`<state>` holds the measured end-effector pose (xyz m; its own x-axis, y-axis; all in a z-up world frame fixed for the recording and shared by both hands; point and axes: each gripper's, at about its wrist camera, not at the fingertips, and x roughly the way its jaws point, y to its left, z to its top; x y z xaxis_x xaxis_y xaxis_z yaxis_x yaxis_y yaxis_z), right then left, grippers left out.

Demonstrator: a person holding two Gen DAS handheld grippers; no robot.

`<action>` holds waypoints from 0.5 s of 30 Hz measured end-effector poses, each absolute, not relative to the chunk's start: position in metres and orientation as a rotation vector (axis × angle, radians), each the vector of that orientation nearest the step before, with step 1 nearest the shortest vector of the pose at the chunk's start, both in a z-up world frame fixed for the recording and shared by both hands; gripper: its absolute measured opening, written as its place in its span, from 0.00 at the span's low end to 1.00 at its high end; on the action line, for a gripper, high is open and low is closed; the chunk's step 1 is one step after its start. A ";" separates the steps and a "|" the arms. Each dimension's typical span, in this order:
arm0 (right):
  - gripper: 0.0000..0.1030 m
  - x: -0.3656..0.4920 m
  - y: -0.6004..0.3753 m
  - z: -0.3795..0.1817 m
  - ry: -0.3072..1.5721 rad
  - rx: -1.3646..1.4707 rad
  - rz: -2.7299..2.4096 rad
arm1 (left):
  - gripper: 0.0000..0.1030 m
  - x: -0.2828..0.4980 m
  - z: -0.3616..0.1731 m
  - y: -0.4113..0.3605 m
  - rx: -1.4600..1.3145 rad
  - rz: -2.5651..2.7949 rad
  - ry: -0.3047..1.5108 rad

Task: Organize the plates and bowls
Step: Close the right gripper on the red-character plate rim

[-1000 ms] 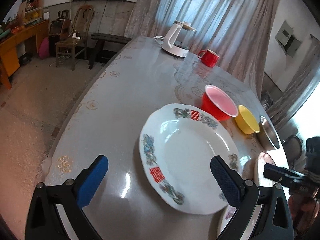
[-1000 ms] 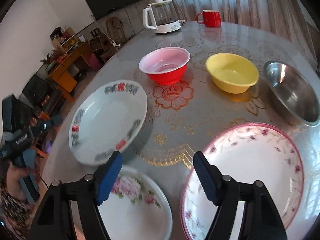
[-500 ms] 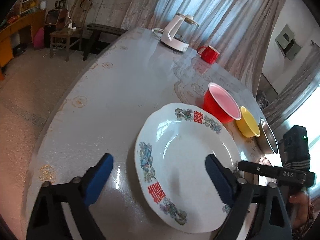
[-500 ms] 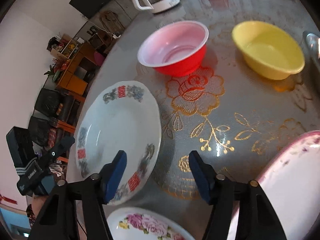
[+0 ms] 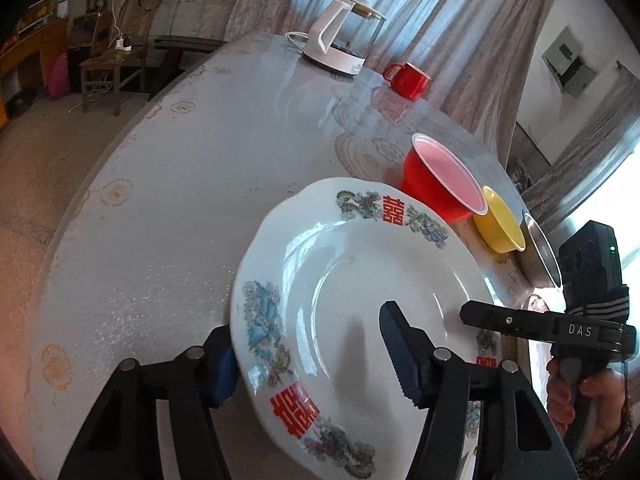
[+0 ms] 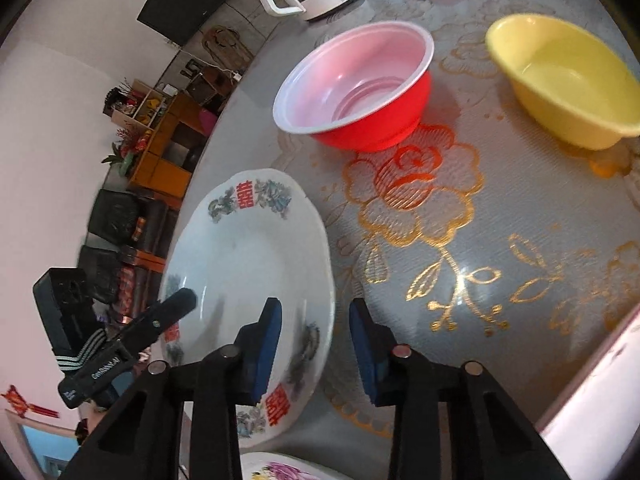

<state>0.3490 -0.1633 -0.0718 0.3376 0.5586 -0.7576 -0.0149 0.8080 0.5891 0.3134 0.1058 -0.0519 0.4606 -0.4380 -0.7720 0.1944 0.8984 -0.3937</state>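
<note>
Plates in view number three: one white plate (image 5: 360, 280) with red characters at the near left table (image 5: 180, 184) edge, a sliver of a rose-printed plate (image 6: 280, 470) nearest, and a pink-rimmed plate (image 6: 592, 408) at the near right. Bowls number three: a red bowl (image 6: 360, 92), a yellow bowl (image 6: 560, 80) to its right, and a steel bowl (image 5: 540, 252) beyond that. The left claw (image 5: 312, 364) straddles the white plate's left rim, closing, pads not yet pressing. The right claw (image 6: 312, 352) straddles its right rim, also closing, not gripping. One kettle (image 5: 340, 40) and one red mug (image 5: 408, 78) stand far off. Bare table lies open at left.
</note>
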 end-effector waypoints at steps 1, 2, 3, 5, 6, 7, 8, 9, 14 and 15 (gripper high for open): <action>0.30 0.349 -0.162 -0.072 1.178 0.538 0.399 | 0.61 0.315 -0.053 0.106 -0.269 -0.394 1.025; 0.29 0.350 -0.161 -0.073 1.176 0.533 0.398 | 0.60 0.316 -0.053 0.106 -0.275 -0.393 1.023; 0.29 0.350 -0.160 -0.073 1.176 0.527 0.399 | 0.60 0.318 -0.053 0.107 -0.287 -0.395 1.024; 0.27 0.352 -0.156 -0.073 1.177 0.513 0.399 | 0.60 0.321 -0.054 0.108 -0.304 -0.400 1.029; 0.24 0.352 -0.155 -0.073 1.177 0.499 0.395 | 0.60 0.322 -0.054 0.108 -0.306 -0.403 1.030; 0.23 0.353 -0.153 -0.073 1.175 0.488 0.392 | 0.60 0.323 -0.054 0.108 -0.305 -0.405 1.031; 0.21 0.353 -0.151 -0.073 1.169 0.473 0.391 | 0.60 0.324 -0.054 0.108 -0.299 -0.410 1.030; 0.20 0.352 -0.148 -0.072 1.165 0.465 0.390 | 0.60 0.324 -0.054 0.107 -0.286 -0.416 1.026; 0.17 0.353 -0.148 -0.072 1.158 0.457 0.397 | 0.47 0.322 -0.055 0.109 -0.240 -0.408 1.008; 0.17 0.353 -0.149 -0.072 1.158 0.459 0.402 | 0.44 0.322 -0.055 0.109 -0.231 -0.400 1.006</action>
<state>0.3532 -0.1491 -0.0723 0.3500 0.5263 -0.7749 -0.0667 0.8391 0.5398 0.3222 0.1092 -0.0551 0.4712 -0.4281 -0.7711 0.2186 0.9037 -0.3681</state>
